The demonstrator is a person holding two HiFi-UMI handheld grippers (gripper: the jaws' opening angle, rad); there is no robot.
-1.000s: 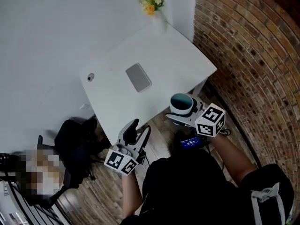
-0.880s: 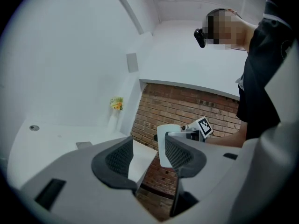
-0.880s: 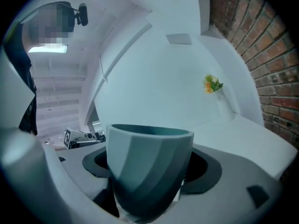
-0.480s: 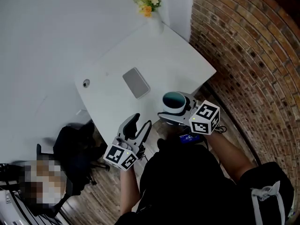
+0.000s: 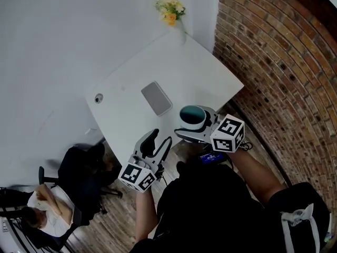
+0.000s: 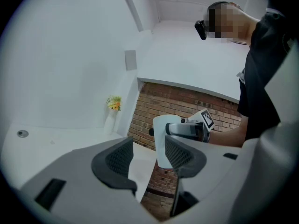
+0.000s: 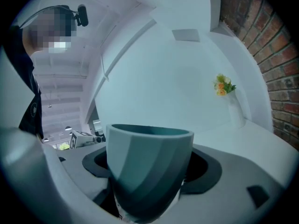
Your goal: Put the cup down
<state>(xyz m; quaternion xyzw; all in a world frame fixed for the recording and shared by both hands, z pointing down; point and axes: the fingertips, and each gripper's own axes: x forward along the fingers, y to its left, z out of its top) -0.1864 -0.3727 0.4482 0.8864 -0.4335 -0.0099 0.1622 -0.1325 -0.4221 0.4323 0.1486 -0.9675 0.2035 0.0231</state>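
A cup [image 5: 192,116], white outside and teal inside, stands upright in my right gripper [image 5: 190,130], which is shut on it. It hangs in the air at the near edge of the white table [image 5: 195,67]. In the right gripper view the cup [image 7: 147,157] fills the gap between both jaws of the right gripper [image 7: 148,174]. My left gripper [image 5: 156,143] is open and empty, low off the table's near edge and left of the cup. The left gripper view shows the left gripper [image 6: 147,155] with bare pads, and the held cup [image 6: 161,141] beyond them.
On the table lie a grey pad [image 5: 156,98] and a small round object [image 5: 98,98]; a vase of yellow flowers [image 5: 171,9] stands at its far corner. A brick wall [image 5: 284,62] runs on the right. A black chair [image 5: 84,167] and a seated person [image 5: 47,204] are lower left.
My right gripper has carried the cup a little to the left, closer to the table's near edge. The left gripper has barely moved.
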